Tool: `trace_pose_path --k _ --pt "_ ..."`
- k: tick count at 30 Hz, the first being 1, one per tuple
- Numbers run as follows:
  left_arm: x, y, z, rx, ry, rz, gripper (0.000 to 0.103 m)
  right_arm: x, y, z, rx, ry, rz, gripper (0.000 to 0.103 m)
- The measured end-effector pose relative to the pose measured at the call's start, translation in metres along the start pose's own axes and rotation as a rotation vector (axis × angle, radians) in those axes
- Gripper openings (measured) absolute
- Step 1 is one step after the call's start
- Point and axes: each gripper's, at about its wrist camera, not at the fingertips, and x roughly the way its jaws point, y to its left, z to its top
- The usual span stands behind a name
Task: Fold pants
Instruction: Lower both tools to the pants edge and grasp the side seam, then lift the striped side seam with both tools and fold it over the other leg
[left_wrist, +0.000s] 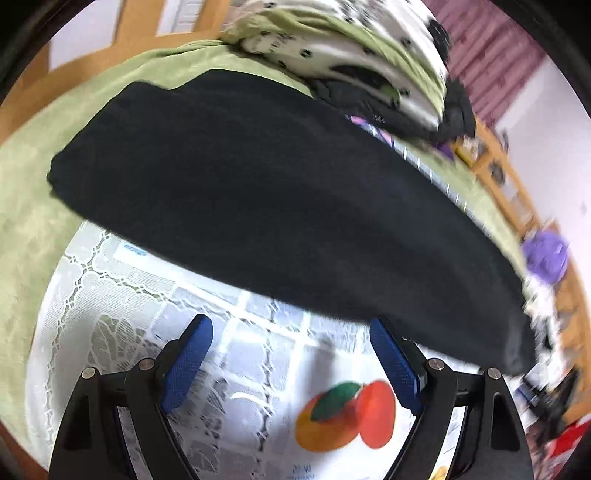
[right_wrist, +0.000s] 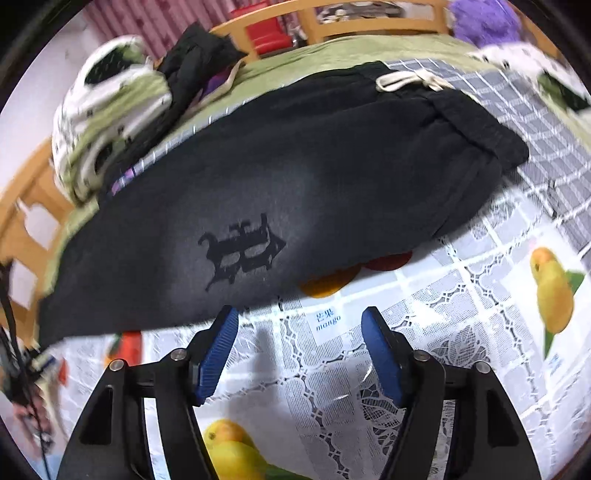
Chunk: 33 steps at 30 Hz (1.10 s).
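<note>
Both views are brightly and evenly lit, with only a soft shadow on the lace cloth. Motion blur smears the edges, and fisheye distortion bends everything inside a dark round rim.

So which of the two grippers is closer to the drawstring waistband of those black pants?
Right. The right gripper sits at the pants' near edge with the waistband and drawstring in view. The left gripper sees only plain black cloth, no waistband.
</note>
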Motion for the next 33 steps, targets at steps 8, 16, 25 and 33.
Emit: trace_pose_path --k 8,16,25,33 --pt "0.017 0.017 0.019 -0.129 -0.058 -0.064 0.085 0.009 -0.023 0.014 0.143 -0.044 0.097 0.069" --pt "0.026 0.019 0.032 -0.196 -0.088 0.026 0.021 0.034 -0.026 0.036 0.179 -0.028 0.094 0.02" --pt "-0.024 -0.024 0.088 -0.007 -0.23 0.017 0.009 -0.013 0.028 0.101 -0.013 -0.164 0.15 0.014" --pt "0.002 -0.08 0.172 0.121 -0.355 0.091 0.009 0.01 0.07 0.202 -0.118 -0.213 0.14 0.013"
